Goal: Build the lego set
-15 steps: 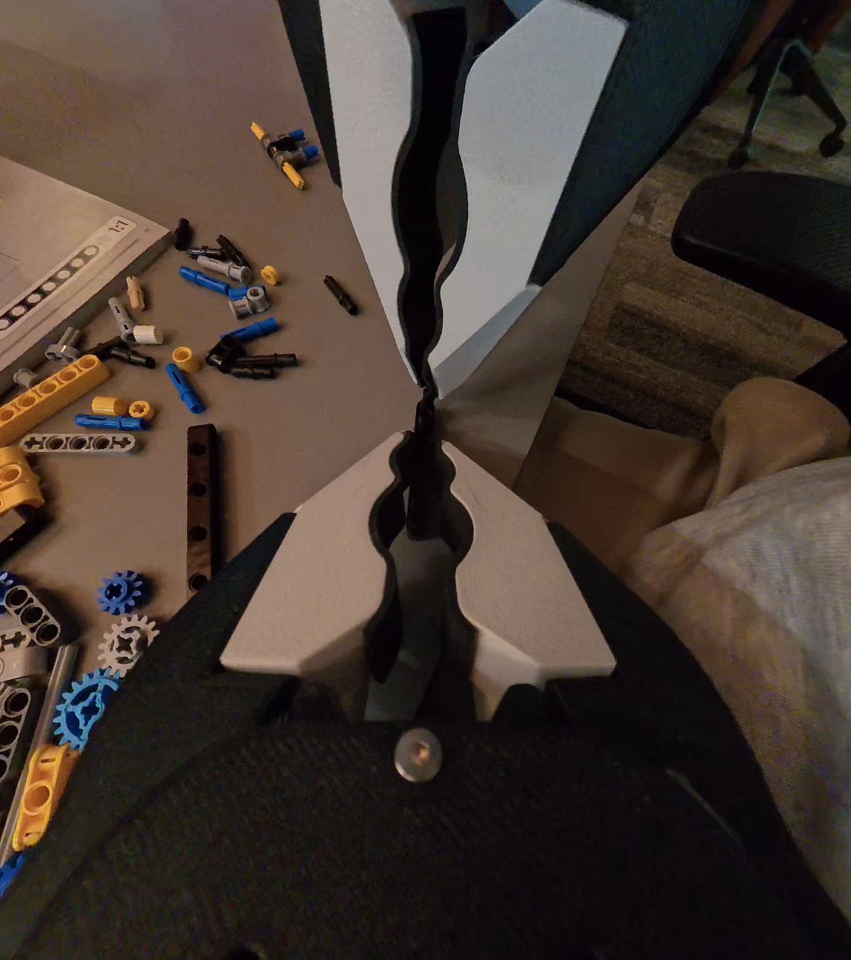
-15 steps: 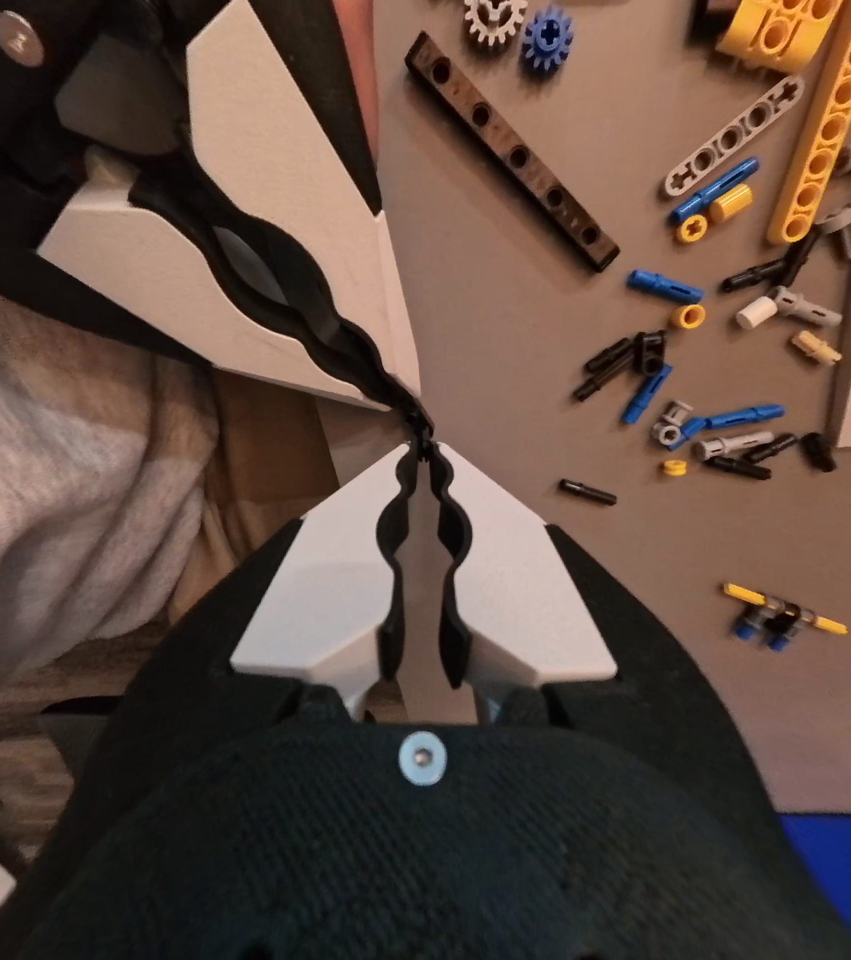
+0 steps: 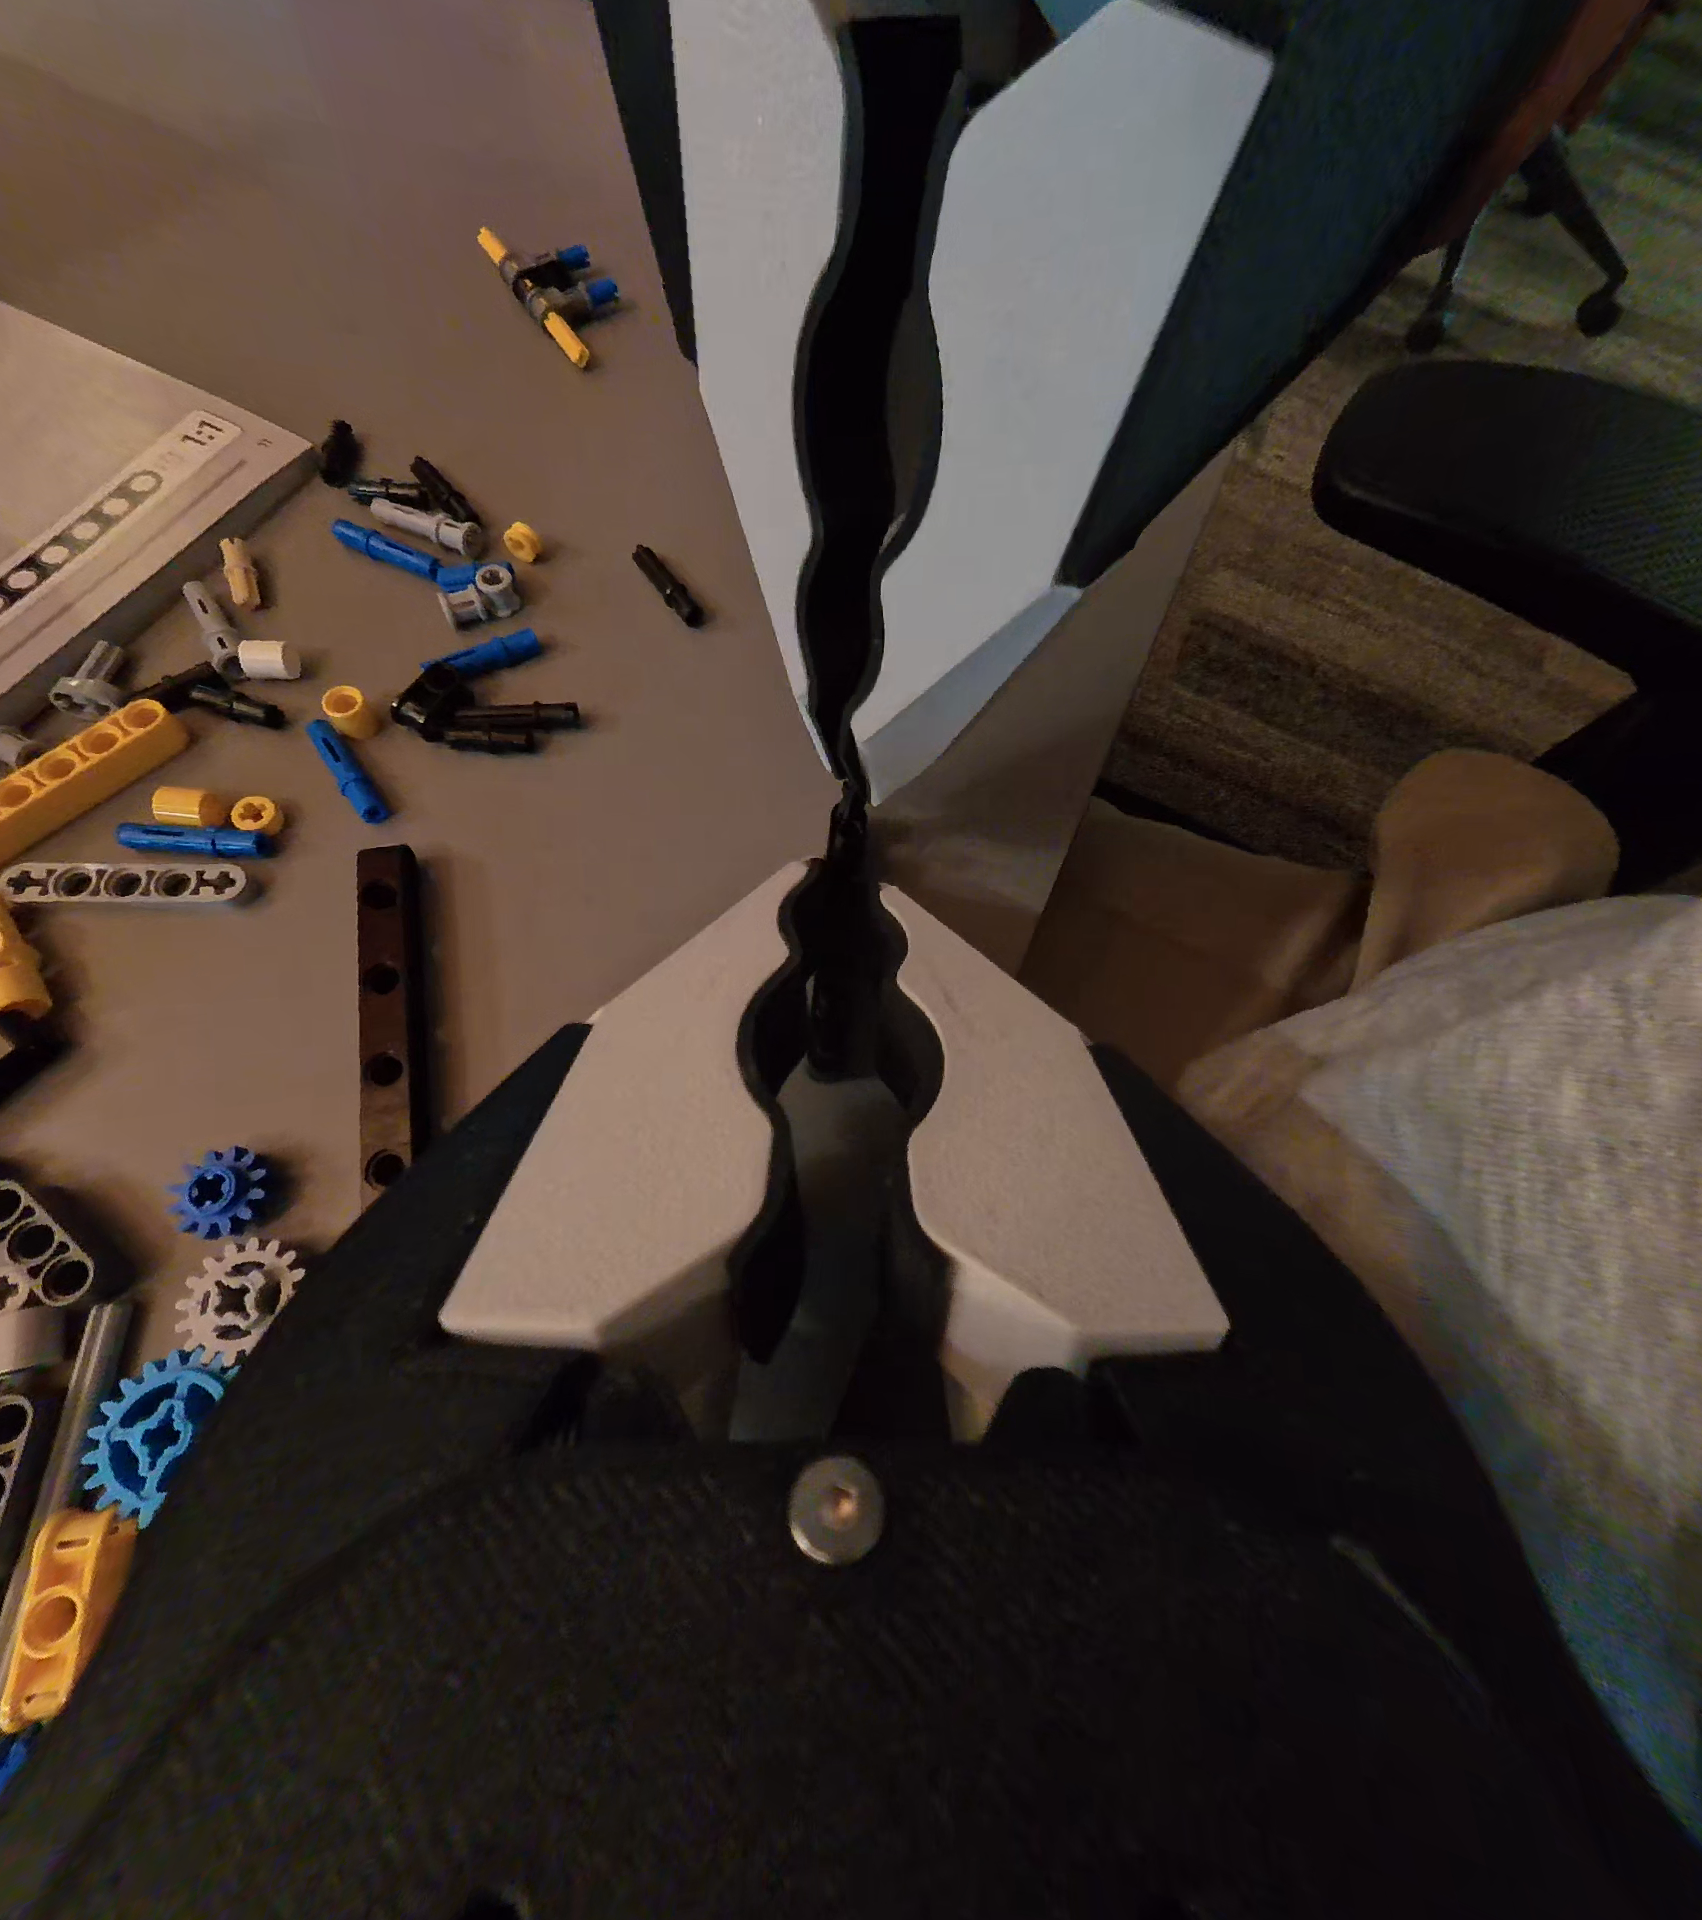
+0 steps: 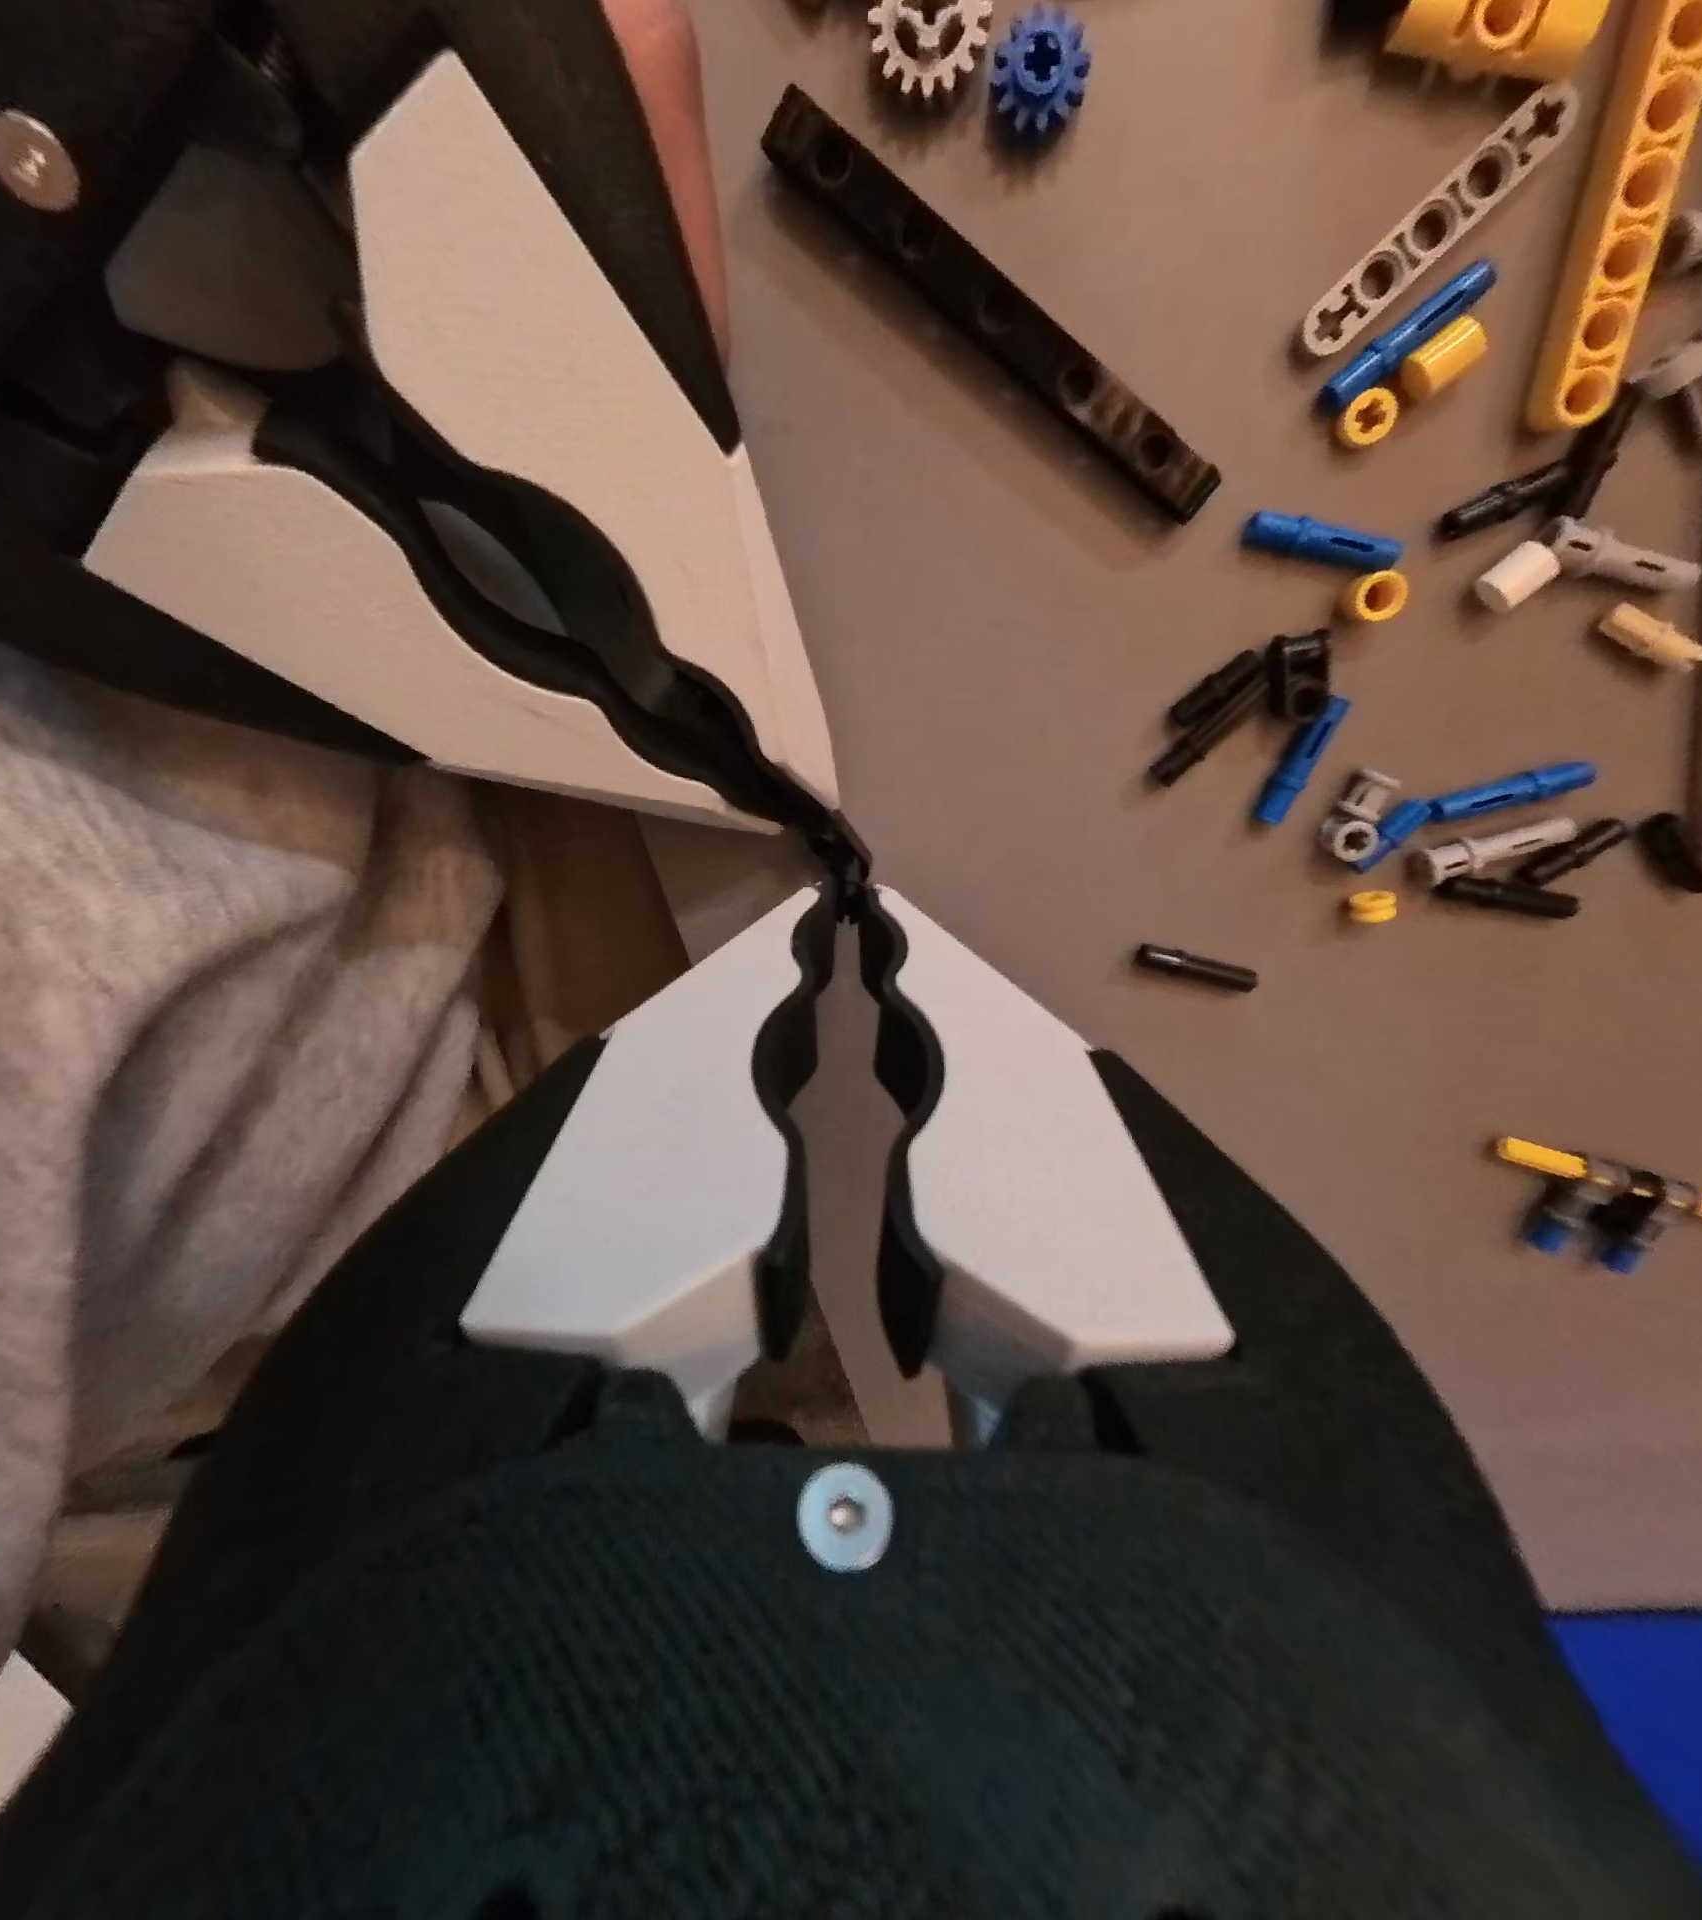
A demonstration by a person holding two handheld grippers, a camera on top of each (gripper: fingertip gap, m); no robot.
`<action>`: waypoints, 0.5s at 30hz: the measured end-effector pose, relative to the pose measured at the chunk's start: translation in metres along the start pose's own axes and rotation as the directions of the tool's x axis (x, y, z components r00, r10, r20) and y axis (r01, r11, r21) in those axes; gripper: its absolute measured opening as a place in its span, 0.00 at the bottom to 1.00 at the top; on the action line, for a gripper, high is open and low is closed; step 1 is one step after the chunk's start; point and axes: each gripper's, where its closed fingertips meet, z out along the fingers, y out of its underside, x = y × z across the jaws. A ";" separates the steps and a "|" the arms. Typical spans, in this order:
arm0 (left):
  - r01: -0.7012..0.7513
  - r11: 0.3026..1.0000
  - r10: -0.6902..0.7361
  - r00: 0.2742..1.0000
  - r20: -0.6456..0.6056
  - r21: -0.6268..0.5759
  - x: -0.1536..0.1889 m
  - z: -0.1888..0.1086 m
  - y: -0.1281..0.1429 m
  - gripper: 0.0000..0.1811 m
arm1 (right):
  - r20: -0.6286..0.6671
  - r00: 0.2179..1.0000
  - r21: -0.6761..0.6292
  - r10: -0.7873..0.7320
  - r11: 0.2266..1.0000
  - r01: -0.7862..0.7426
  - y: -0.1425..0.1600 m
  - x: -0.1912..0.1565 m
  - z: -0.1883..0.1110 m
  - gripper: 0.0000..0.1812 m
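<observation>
Almost nothing has moved since the earlier frame: both tools keep the same tip-to-tip pose above the near edge of the worktop [image 3: 203, 156], over the person's lap. So the joining step looks unfinished, I judge.

In its own view, the left hand-held gripper [image 3: 842, 883] has its jaws closed on a thin black pin [image 3: 831, 997] that runs back between them. The right hand-held gripper [image 4: 847, 899] is closed at its tips on a small dark piece [image 4: 842, 842]. The dark piece sits exactly where the two tools meet, and I cannot tell if it is a second part or the end of the same pin.

On the worktop lie the other lego pieces. I count two long beams, one yellow beam [image 3: 36, 784] and one black beam [image 3: 385, 1013]. Gears are four in the left view: three blue and one grey gear [image 3: 239, 1299]. One small assembly with yellow axle ends [image 4: 1631, 1195] lies apart from the heap. One instruction booklet [image 3: 26, 488] is at the far left.
</observation>
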 end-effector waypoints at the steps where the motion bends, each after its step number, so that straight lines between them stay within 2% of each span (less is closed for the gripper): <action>1: 0.001 1.000 -0.001 1.000 -0.001 0.000 0.000 0.000 0.000 0.03 | -0.003 1.000 -0.007 -0.004 1.000 0.004 0.000 0.000 0.000 0.01; 15: 0.003 1.000 -0.003 1.000 -0.002 0.000 0.000 0.000 0.000 0.03 | 0.003 1.000 0.023 -0.030 0.999 0.030 -0.001 0.000 0.000 0.01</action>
